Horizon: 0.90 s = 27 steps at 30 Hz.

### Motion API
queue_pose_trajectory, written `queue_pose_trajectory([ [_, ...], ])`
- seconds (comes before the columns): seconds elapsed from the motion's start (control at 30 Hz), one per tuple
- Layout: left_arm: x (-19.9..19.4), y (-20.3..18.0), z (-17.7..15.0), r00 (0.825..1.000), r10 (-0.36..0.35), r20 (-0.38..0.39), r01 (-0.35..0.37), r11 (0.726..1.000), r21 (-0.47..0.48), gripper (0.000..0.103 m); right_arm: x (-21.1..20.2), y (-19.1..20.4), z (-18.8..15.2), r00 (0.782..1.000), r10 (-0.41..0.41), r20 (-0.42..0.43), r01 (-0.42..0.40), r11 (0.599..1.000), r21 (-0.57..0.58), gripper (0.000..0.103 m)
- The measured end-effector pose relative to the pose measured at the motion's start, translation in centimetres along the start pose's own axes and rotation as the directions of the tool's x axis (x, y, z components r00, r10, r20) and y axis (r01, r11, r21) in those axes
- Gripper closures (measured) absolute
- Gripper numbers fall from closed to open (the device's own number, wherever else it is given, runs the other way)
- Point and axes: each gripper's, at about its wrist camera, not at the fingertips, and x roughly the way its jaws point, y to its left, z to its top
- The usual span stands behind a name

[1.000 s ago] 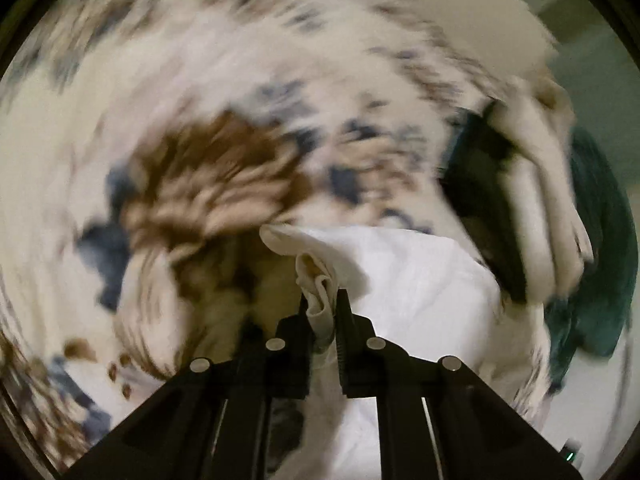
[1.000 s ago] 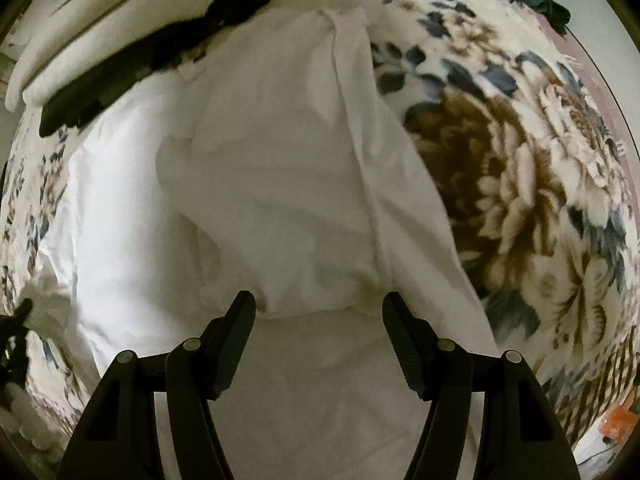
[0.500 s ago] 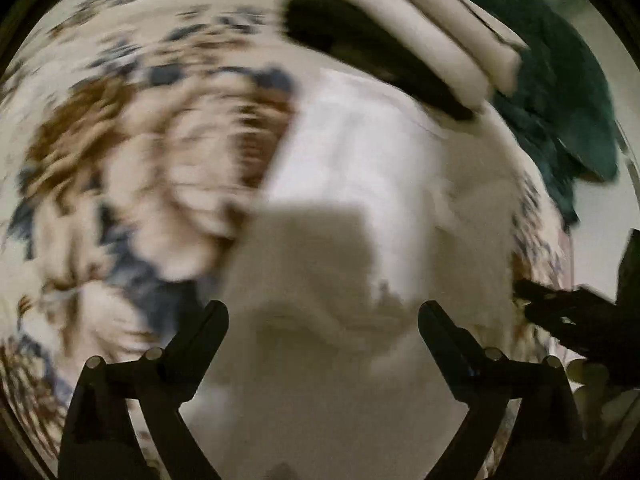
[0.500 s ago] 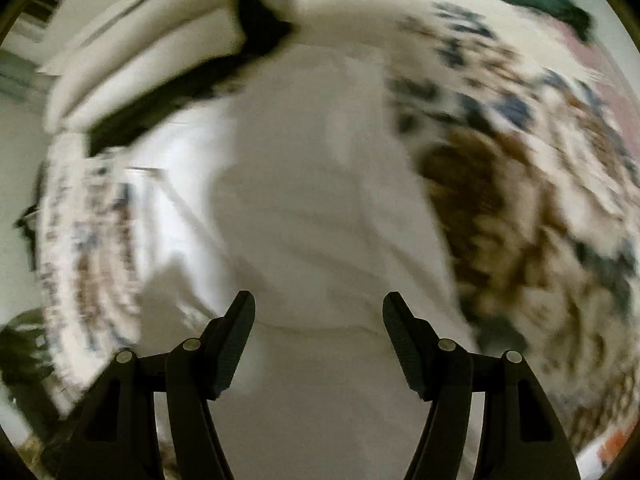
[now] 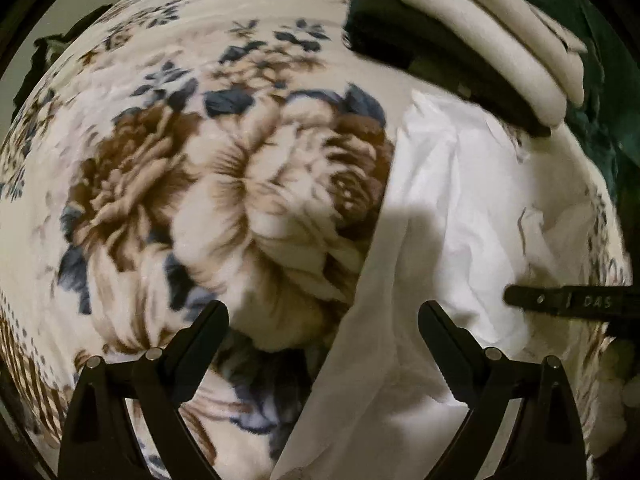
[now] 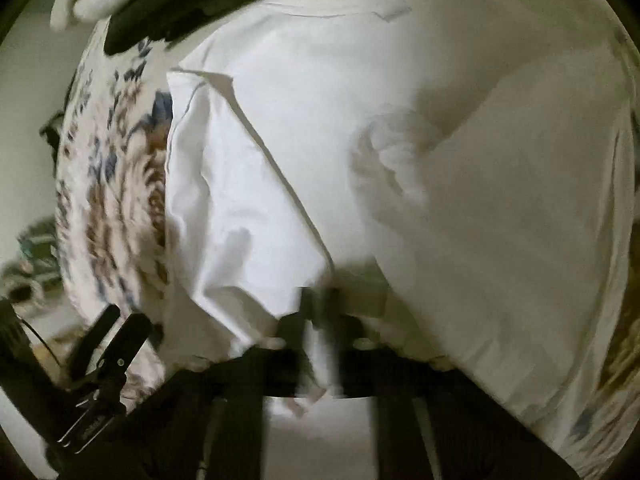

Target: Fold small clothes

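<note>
We read this as mid-fold: the white cotton garment [image 5: 460,208] lies on the floral plush blanket [image 5: 180,184] covering the bed, one sleeve already turned inward.

Left gripper [image 5: 323,316] — jaws spread, holding nothing, hovering at the garment's left edge. Right gripper [image 6: 320,308] — blurred, jaws apparently pressed together on a bunch of the near hem.

Next move likely calls for carrying that hem up and over, keeping the edges aligned.

Count: one white garment, one blanket, one stack of folded cream and black clothes [image 5: 488,40], one dark green cloth [image 5: 600,92], two grippers.
</note>
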Motion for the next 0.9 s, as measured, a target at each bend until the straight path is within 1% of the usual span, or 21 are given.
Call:
queue_pose_trajectory([
  [0.03, 0.5, -0.3, -0.1, 1.000, 0.014, -0.007, -0.014, 1.000, 0.013, 0.006, -0.3, 0.4, 0.0, 1.000, -0.021, 0.020, 0.022, 1.000, -0.019, 0.101],
  [0.07, 0.8, -0.5, -0.2, 1.000, 0.017, -0.015, -0.017, 1.000, 0.021, 0.006, -1.3, 0.7, -0.1, 0.997, -0.046, 0.064, 0.049, 0.998, -0.044, 0.101],
  [0.13, 1.3, -0.4, -0.5, 0.999, 0.026, -0.029, -0.025, 0.999, 0.028, 0.006, -2.9, 1.1, 0.1, 0.990, -0.070, 0.119, 0.078, 0.995, -0.065, 0.101],
  [0.17, 1.4, -0.4, -0.8, 0.999, 0.033, -0.034, -0.032, 0.999, 0.030, 0.006, -3.7, 1.3, 0.5, 0.985, -0.085, 0.151, 0.097, 0.993, -0.072, 0.101],
  [0.27, 1.6, 0.0, -1.5, 0.998, 0.033, -0.047, -0.032, 0.999, 0.030, 0.006, -6.0, 1.2, 2.1, 0.969, -0.135, 0.209, 0.158, 0.982, -0.099, 0.101],
  [0.3, 1.8, 0.0, -1.6, 0.998, 0.028, -0.052, -0.027, 0.999, 0.027, 0.006, -5.8, 1.8, 3.3, 0.968, -0.144, 0.207, 0.167, 0.981, -0.097, 0.101],
  [0.37, 1.6, 0.2, -2.1, 0.998, 0.031, -0.059, -0.030, 0.999, 0.024, 0.006, -6.1, 1.4, 4.7, 0.963, -0.176, 0.206, 0.197, 0.976, -0.090, 0.101],
  [0.43, 1.6, -0.2, -2.3, 0.998, 0.028, -0.061, -0.027, 0.999, 0.019, 0.006, -5.7, 0.9, 6.1, 0.965, -0.196, 0.171, 0.211, 0.975, -0.073, 0.101],
  [0.5, 0.7, -0.1, -2.4, 0.999, 0.023, -0.046, -0.022, 1.000, 0.014, 0.006, -6.1, 0.1, 6.0, 0.967, -0.197, 0.158, 0.202, 0.979, -0.016, 0.093],
  [0.53, 0.3, -0.1, -2.2, 0.999, 0.022, -0.036, -0.021, 1.000, 0.014, 0.006, -6.9, -0.2, 5.4, 0.970, -0.170, 0.176, 0.171, 0.985, 0.005, 0.089],
  [0.6, -0.5, -0.2, -2.1, 1.000, 0.018, -0.016, -0.018, 1.000, 0.020, 0.006, -7.5, -0.2, 3.6, 0.975, -0.100, 0.196, 0.100, 0.995, 0.008, 0.074],
  [0.67, -0.6, -0.6, -2.2, 0.999, 0.030, -0.013, -0.030, 0.999, 0.036, 0.006, -6.9, -0.1, 1.5, 0.983, -0.046, 0.175, 0.048, 0.999, -0.009, 0.072],
  [0.7, -0.4, -0.8, -2.5, 0.999, 0.039, -0.019, -0.038, 0.998, 0.050, 0.006, -5.7, -0.2, 0.0, 0.991, -0.036, 0.130, 0.040, 0.999, -0.029, 0.072],
  [0.73, 0.0, -0.9, -2.6, 0.998, 0.047, -0.030, -0.045, 0.997, 0.060, 0.006, -4.6, -0.2, -0.7, 0.994, -0.049, 0.096, 0.053, 0.998, -0.040, 0.072],
  [0.77, 0.5, -1.2, -2.8, 0.997, 0.057, -0.047, -0.054, 0.996, 0.071, 0.006, -2.9, -0.3, -1.8, 0.995, -0.087, 0.042, 0.090, 0.994, -0.056, 0.072],
  [0.8, 1.2, -1.2, -3.1, 0.996, 0.066, -0.065, -0.061, 0.995, 0.083, 0.006, -1.2, -1.0, -2.9, 0.990, -0.142, -0.014, 0.141, 0.988, -0.059, 0.072],
  [0.83, 2.2, -1.1, -3.6, 0.992, 0.078, -0.097, -0.069, 0.993, 0.098, 0.006, -0.5, -1.8, -3.8, 0.988, -0.147, -0.037, 0.145, 0.988, -0.049, 0.072],
  [0.87, 2.5, -1.1, -3.8, 0.990, 0.080, -0.114, -0.069, 0.993, 0.100, 0.006, -0.5, -2.3, -4.1, 0.991, -0.130, -0.036, 0.128, 0.991, -0.037, 0.072],
  [0.9, 2.3, -0.9, -3.9, 0.991, 0.070, -0.117, -0.060, 0.994, 0.094, 0.006, -1.6, -3.0, -4.5, 0.995, -0.093, -0.027, 0.093, 0.996, -0.008, 0.072],
])
